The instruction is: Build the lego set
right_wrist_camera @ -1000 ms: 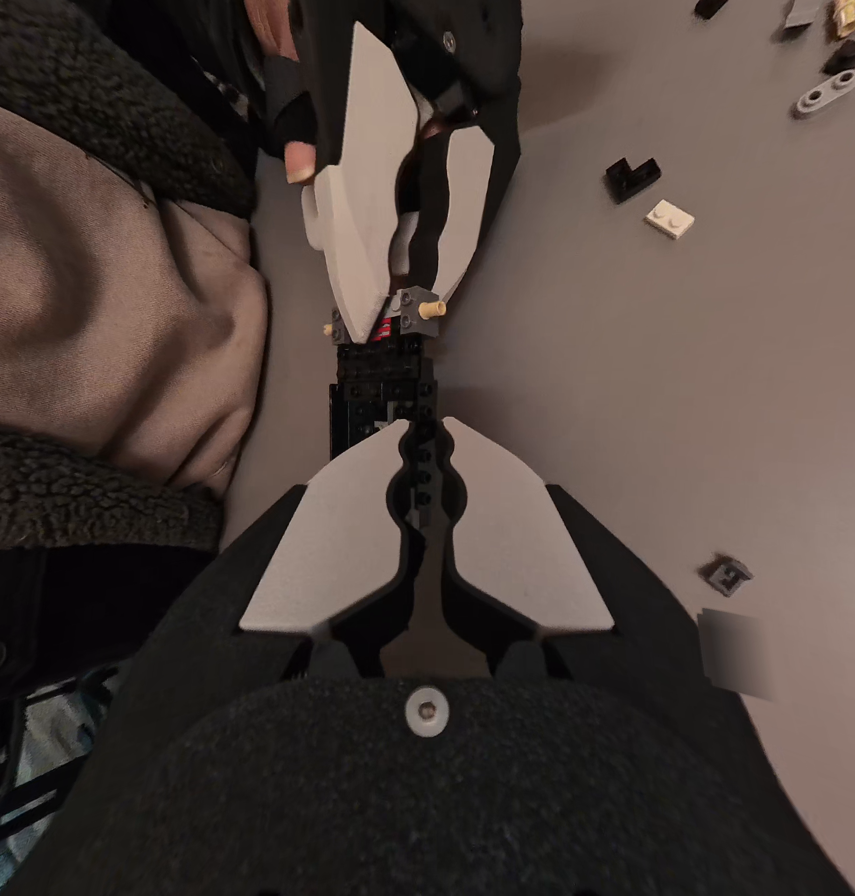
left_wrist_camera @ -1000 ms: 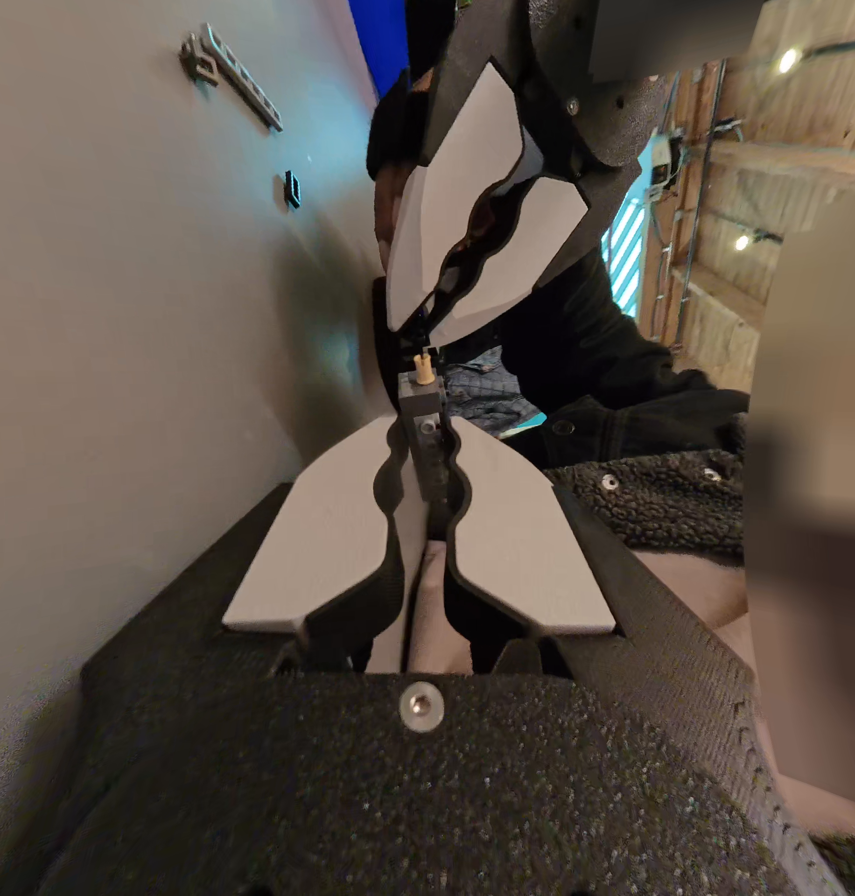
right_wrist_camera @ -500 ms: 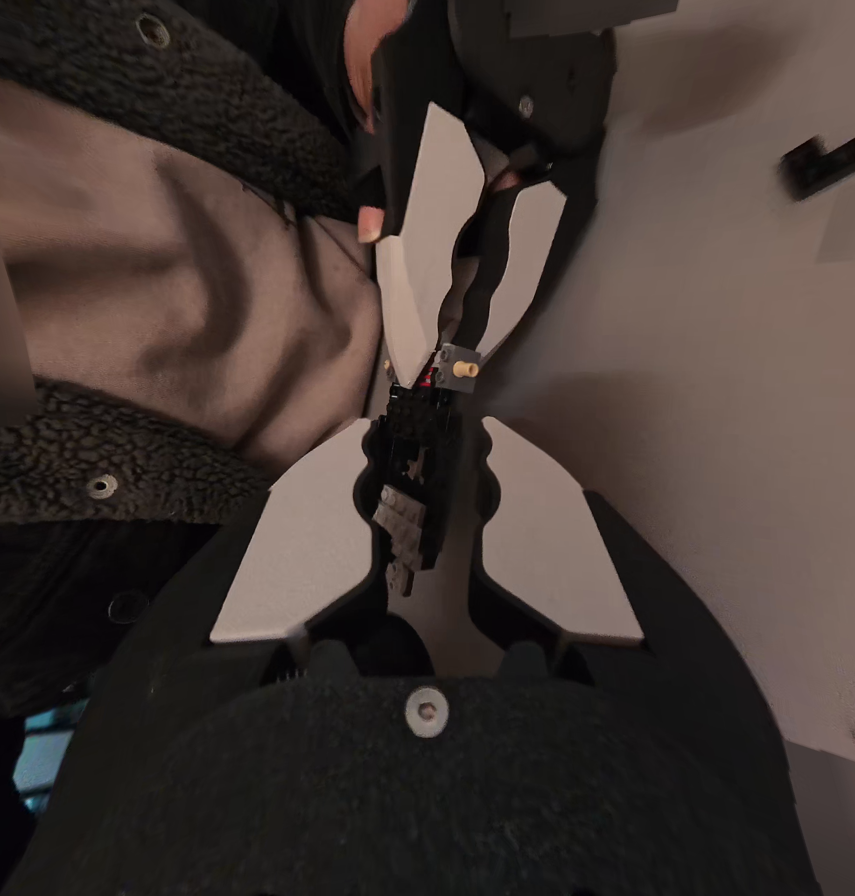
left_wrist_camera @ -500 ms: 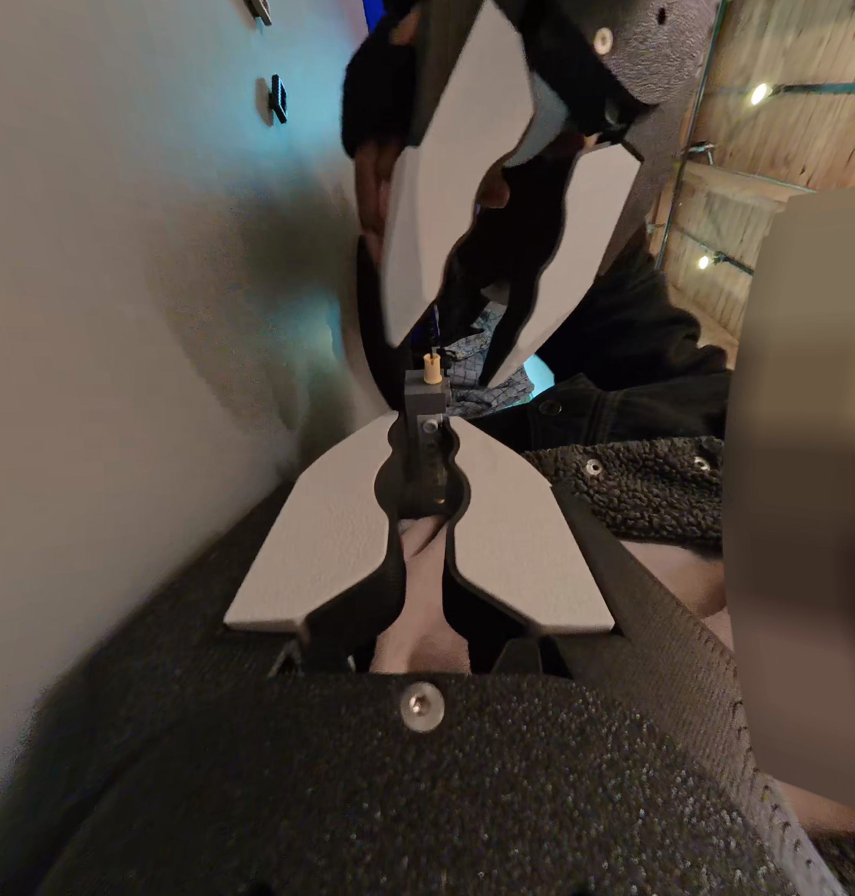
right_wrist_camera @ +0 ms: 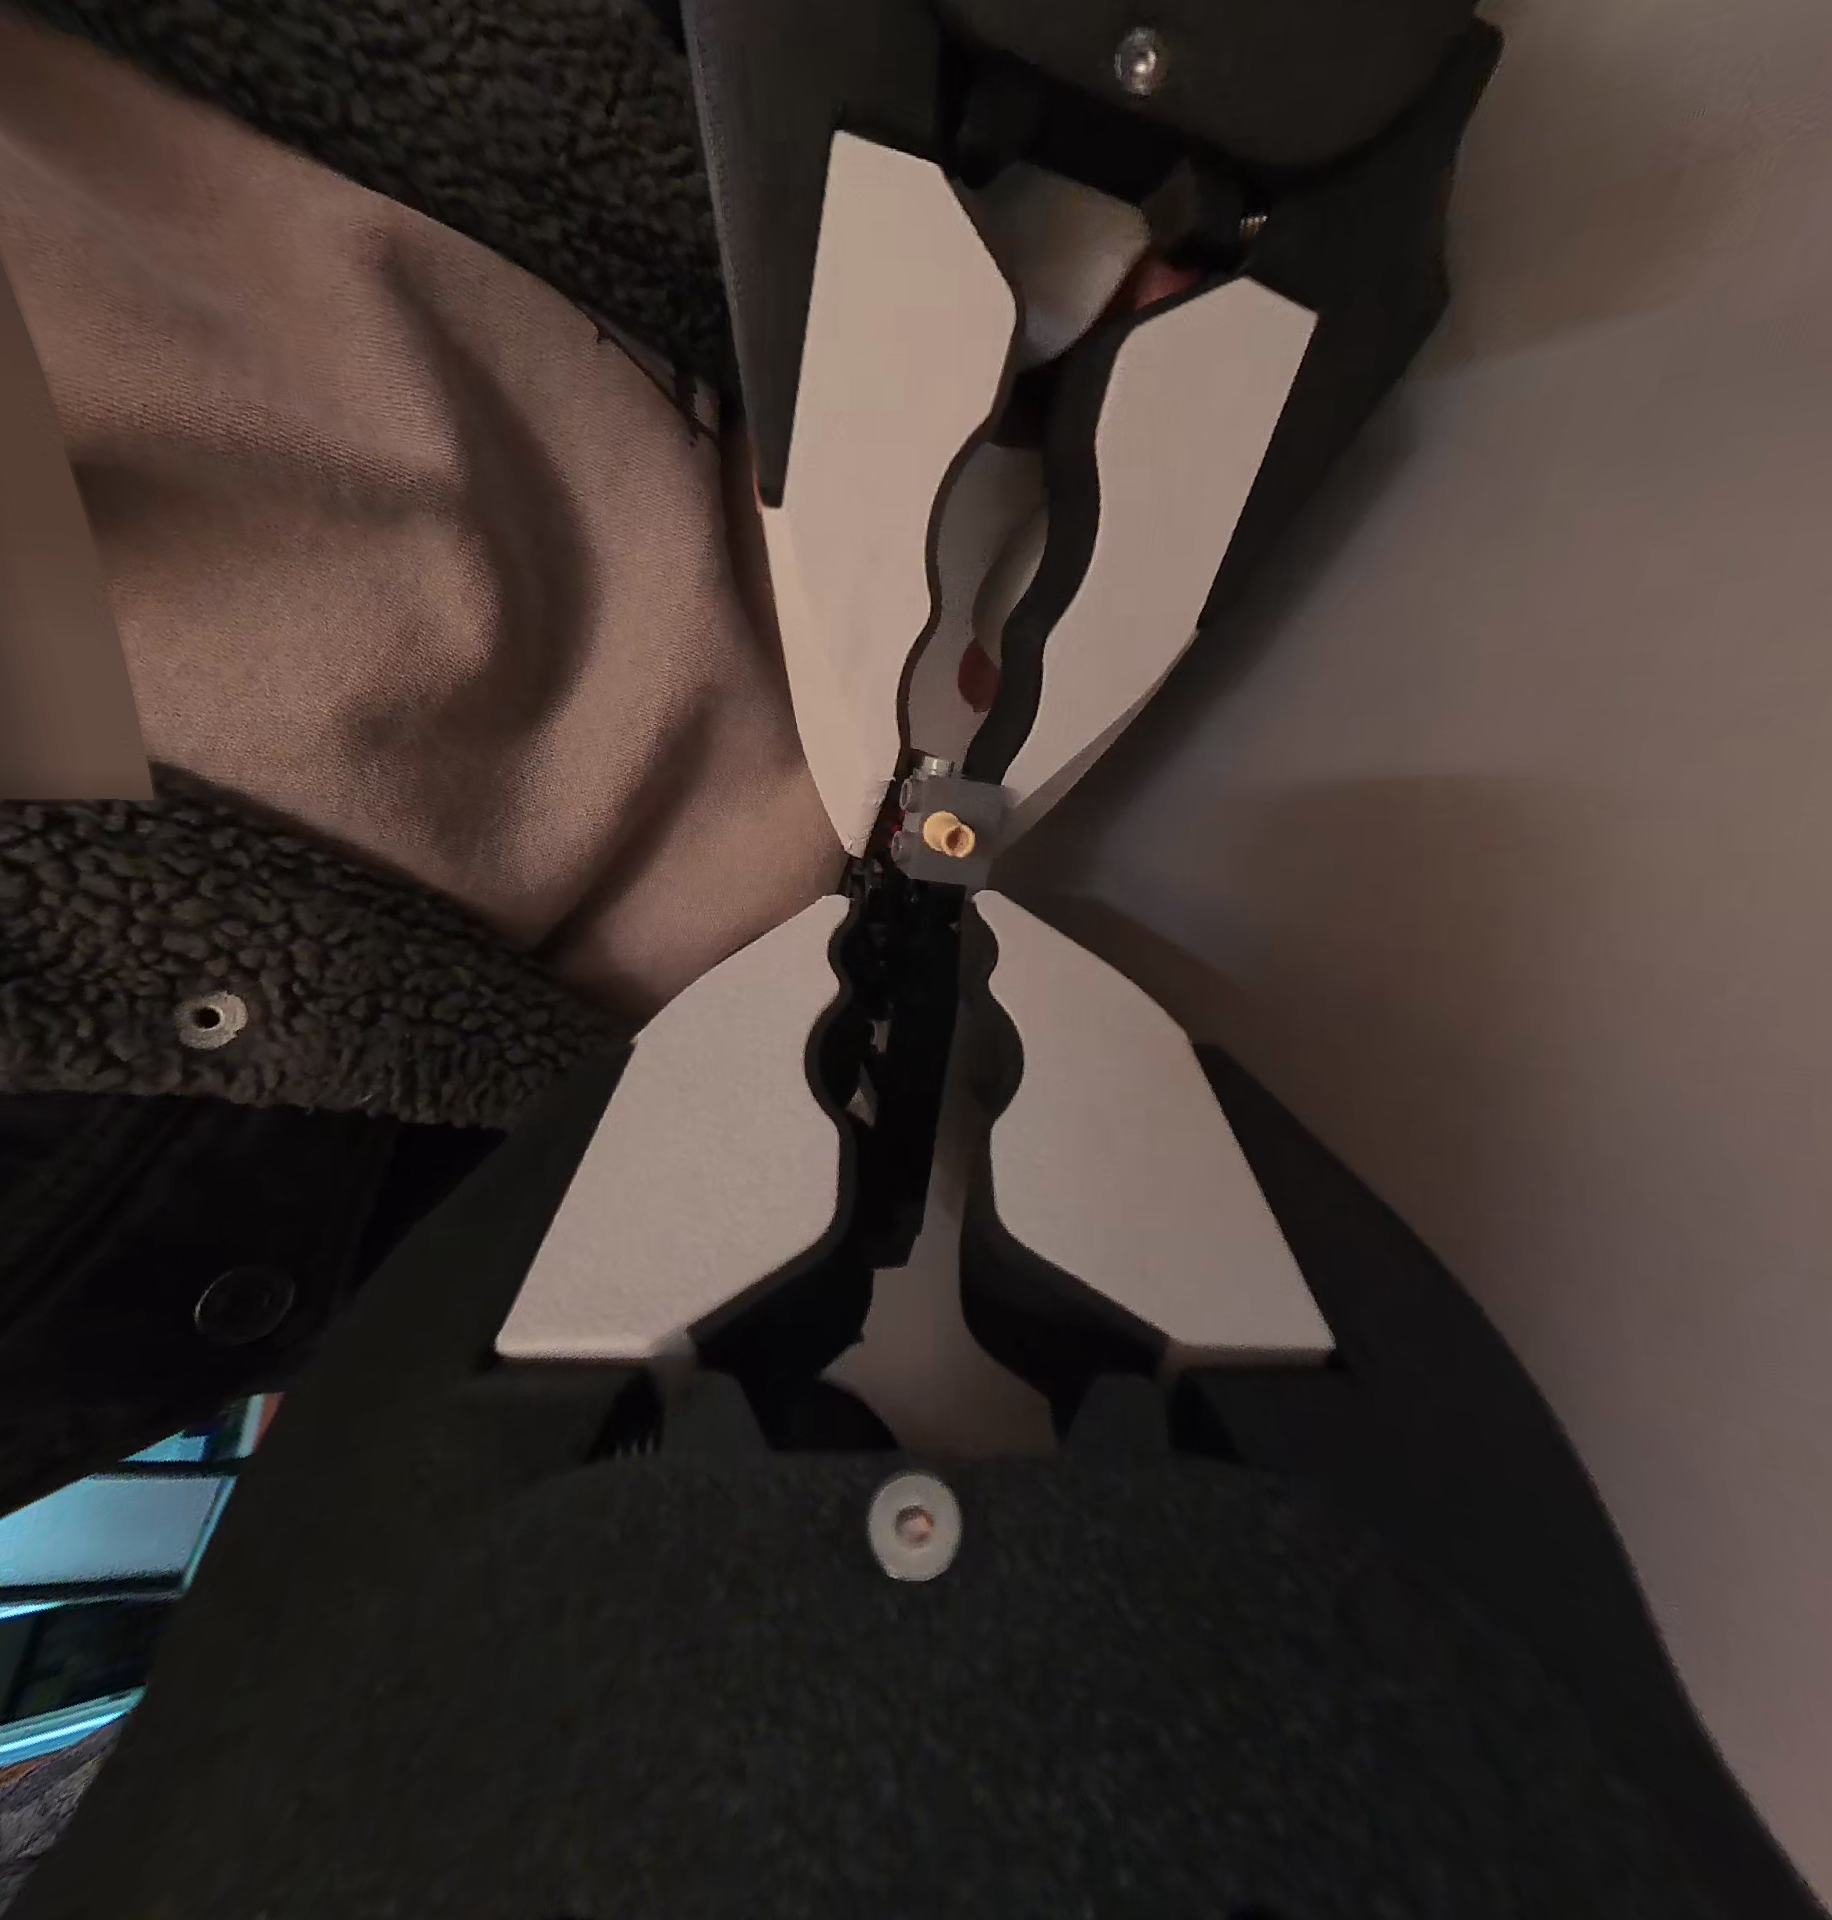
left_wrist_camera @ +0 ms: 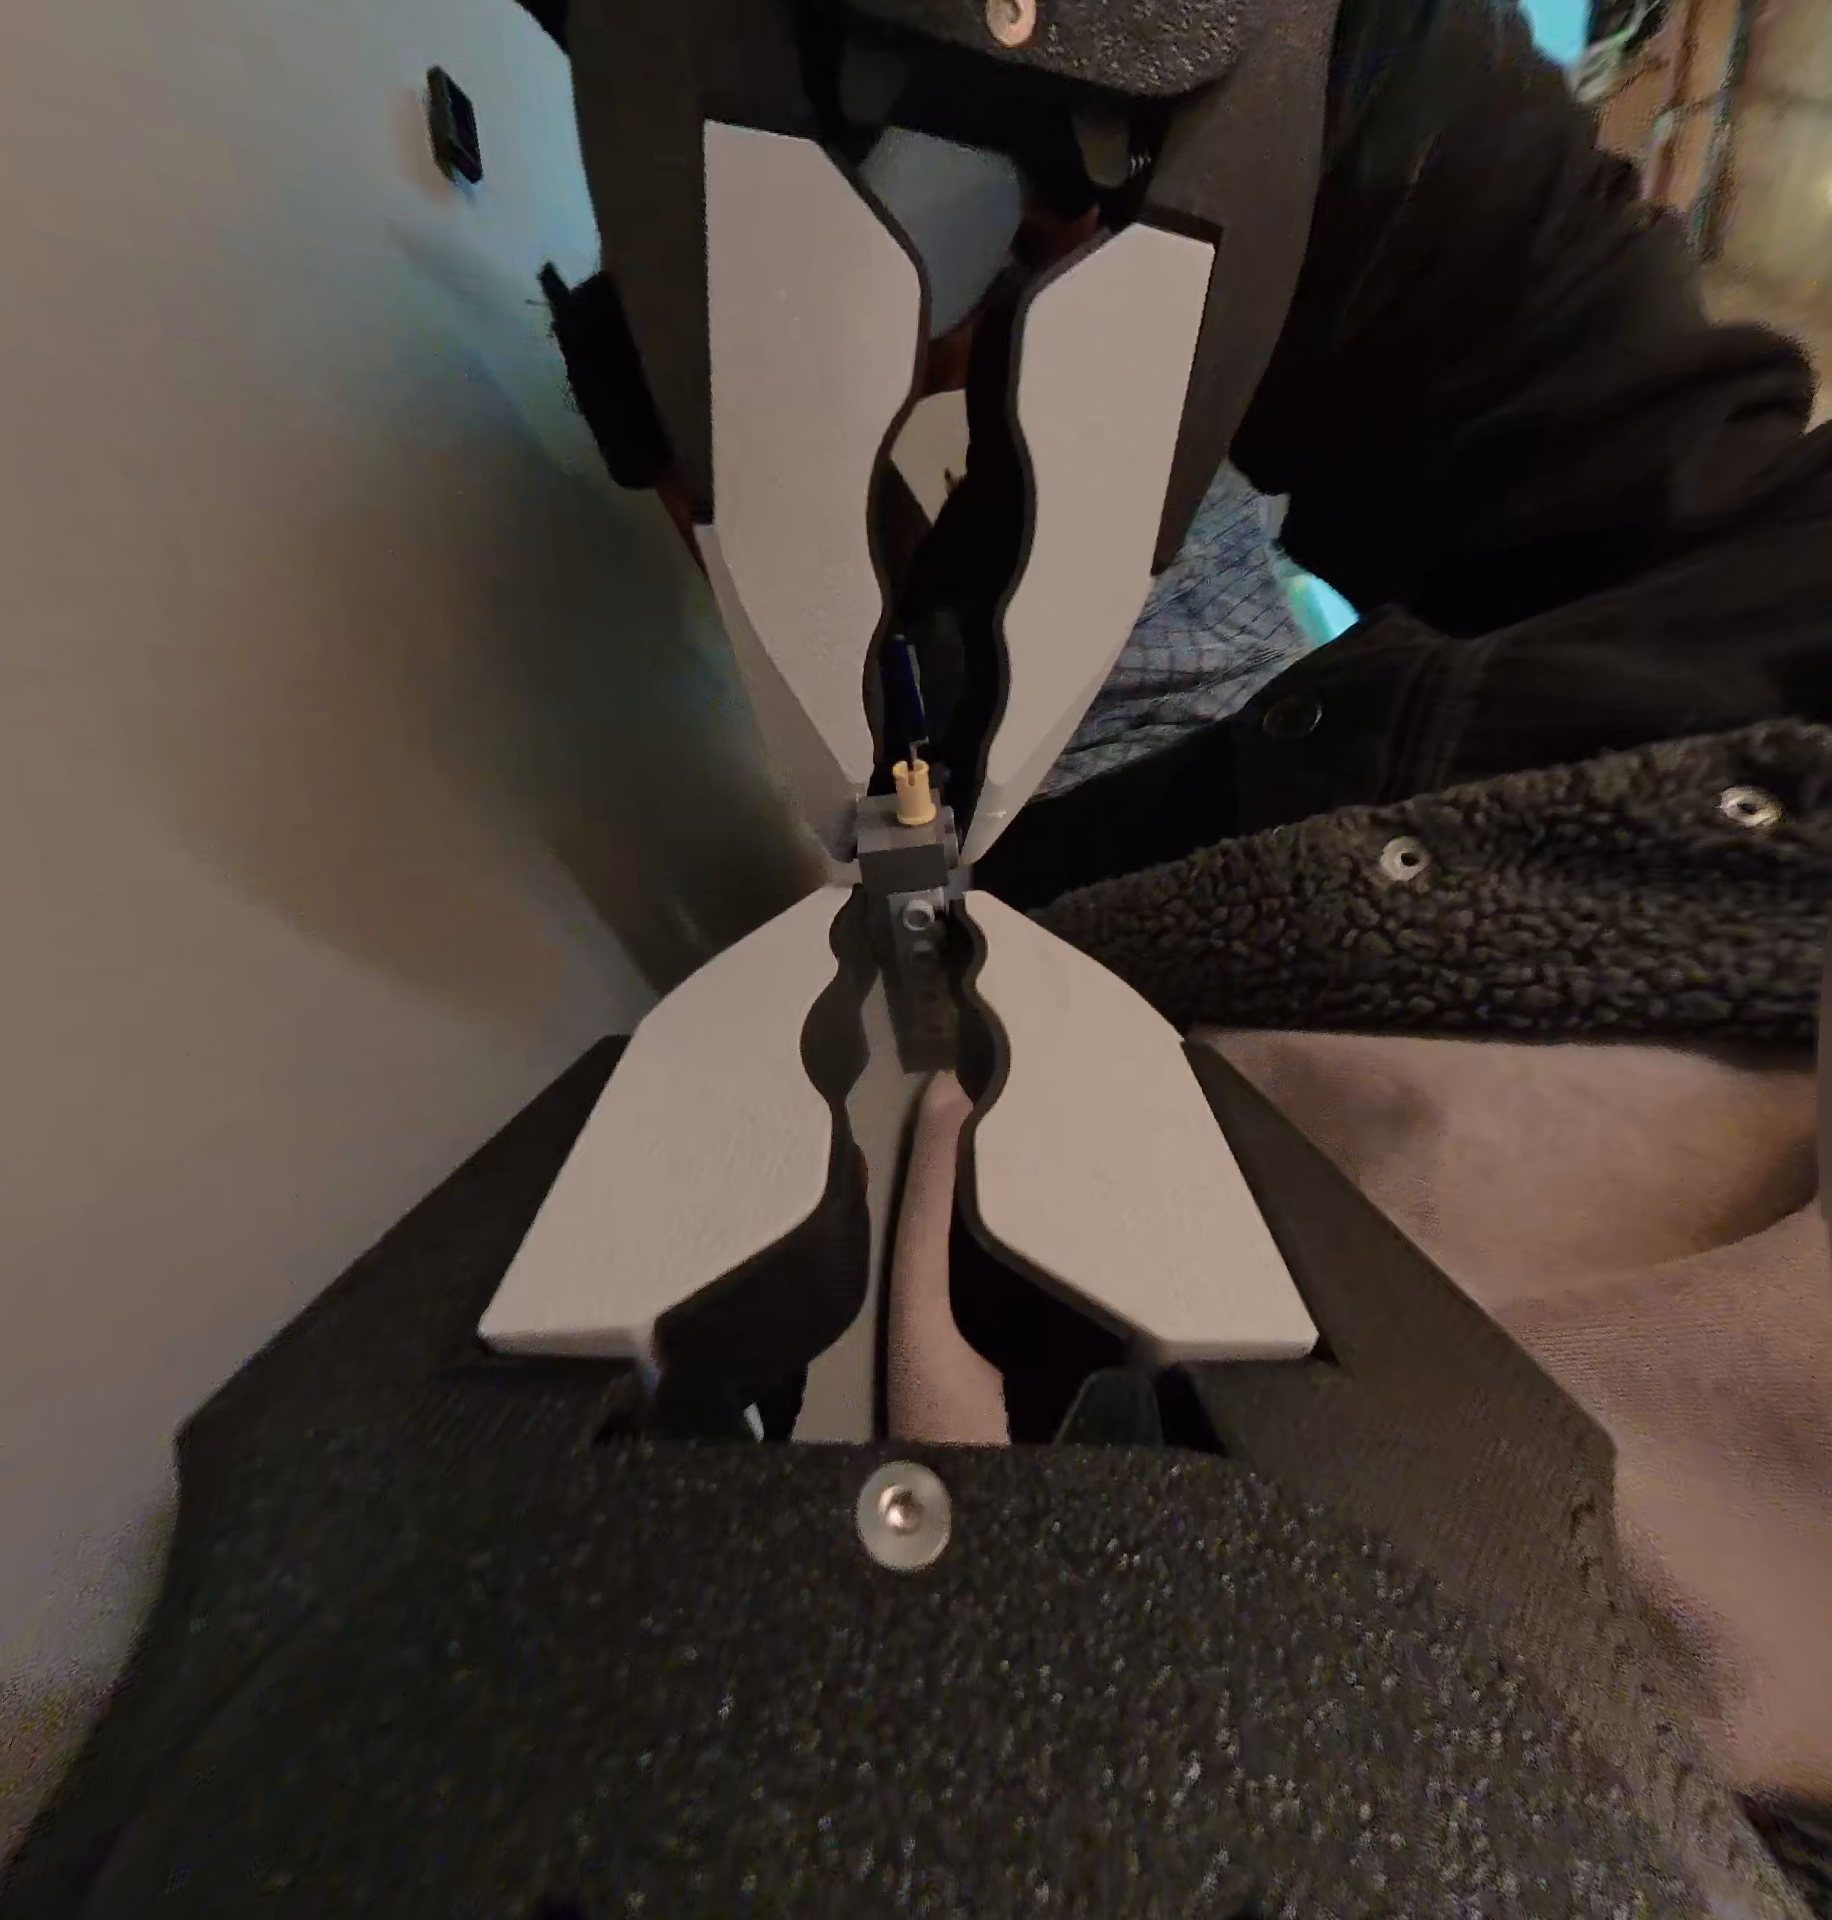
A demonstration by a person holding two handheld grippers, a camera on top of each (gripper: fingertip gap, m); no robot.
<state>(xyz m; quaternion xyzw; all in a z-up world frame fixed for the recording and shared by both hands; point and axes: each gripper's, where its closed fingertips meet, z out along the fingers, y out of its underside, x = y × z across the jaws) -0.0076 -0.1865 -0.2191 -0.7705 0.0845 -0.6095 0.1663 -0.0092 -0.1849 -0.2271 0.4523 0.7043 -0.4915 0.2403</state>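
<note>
One lego assembly is held between both grippers, off the table. Its grey brick point(left_wrist_camera: 904, 847) with a tan pin point(left_wrist_camera: 908, 805) is at one end; it also shows in the right wrist view point(right_wrist_camera: 951, 836). My left gripper point(left_wrist_camera: 910, 904) is shut on the grey end. The black body point(right_wrist_camera: 896, 1039) runs back between the fingers of my right gripper point(right_wrist_camera: 912, 904), which is shut on it. The two grippers meet tip to tip: the right gripper point(left_wrist_camera: 907, 831) comes down from the top of the left wrist view, and the left gripper point(right_wrist_camera: 938, 821) likewise in the right wrist view.
The grey table point(left_wrist_camera: 216, 623) lies at the left of the left wrist view, with a small black piece point(left_wrist_camera: 453, 125) far off; it fills the right of the right wrist view point(right_wrist_camera: 1514, 623). A person's fleece-trimmed jacket point(left_wrist_camera: 1463, 904) is close beside the grippers. The tips of both grippers are at nearly the same place. From either gripper's tips it is about 15 cm to the small black piece point(left_wrist_camera: 453, 125).
The right gripper opened, slid forward along the black body and closed again. The two grippers are now much closer, tips almost touching. The loose pieces on the table have left the right view.
</note>
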